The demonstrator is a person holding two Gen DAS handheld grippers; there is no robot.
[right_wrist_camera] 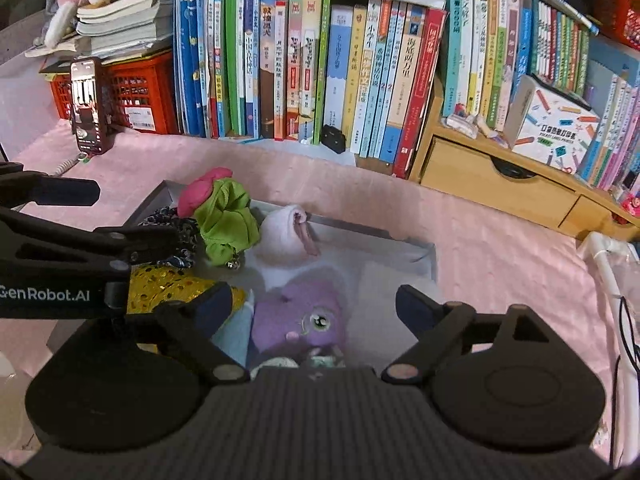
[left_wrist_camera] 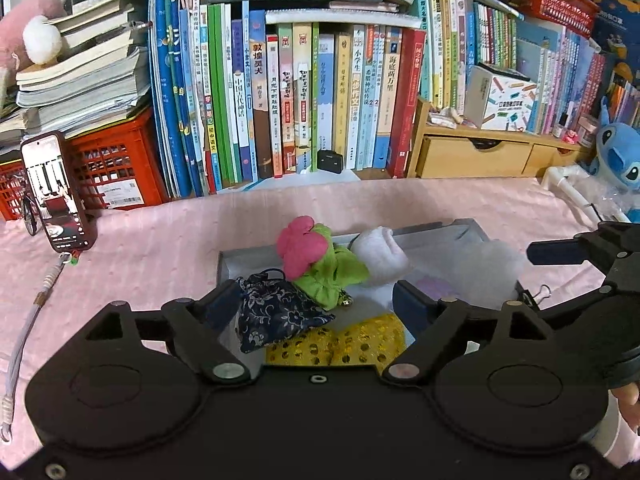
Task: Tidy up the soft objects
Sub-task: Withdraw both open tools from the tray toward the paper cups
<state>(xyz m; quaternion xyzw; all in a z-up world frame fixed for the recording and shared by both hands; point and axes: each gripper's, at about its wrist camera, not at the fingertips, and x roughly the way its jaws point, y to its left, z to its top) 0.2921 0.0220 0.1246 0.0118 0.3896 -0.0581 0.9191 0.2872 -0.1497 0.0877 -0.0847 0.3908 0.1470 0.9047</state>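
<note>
Left wrist view: left tongs point(left_wrist_camera: 316, 304) spread open above shallow grey tray point(left_wrist_camera: 460, 229) on pink-covered table point(left_wrist_camera: 160, 248). Inside tray: navy floral drawstring pouch point(left_wrist_camera: 276, 312) touching left finger, gold sequined pouch point(left_wrist_camera: 340, 342) just beside it, pink-and-green fabric pouch point(left_wrist_camera: 316, 260), white rolled sock point(left_wrist_camera: 380, 254). Right wrist view: right tongs point(right_wrist_camera: 316, 308) spread open, gripping nothing, above purple plush toy point(right_wrist_camera: 296, 322) lying in same tray. Row of upright books point(right_wrist_camera: 320, 60) behind.

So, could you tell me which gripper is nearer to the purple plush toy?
Right. The right gripper hangs open directly over the purple plush toy; the left gripper is off to its left, above the gold sequin pouch.
</note>
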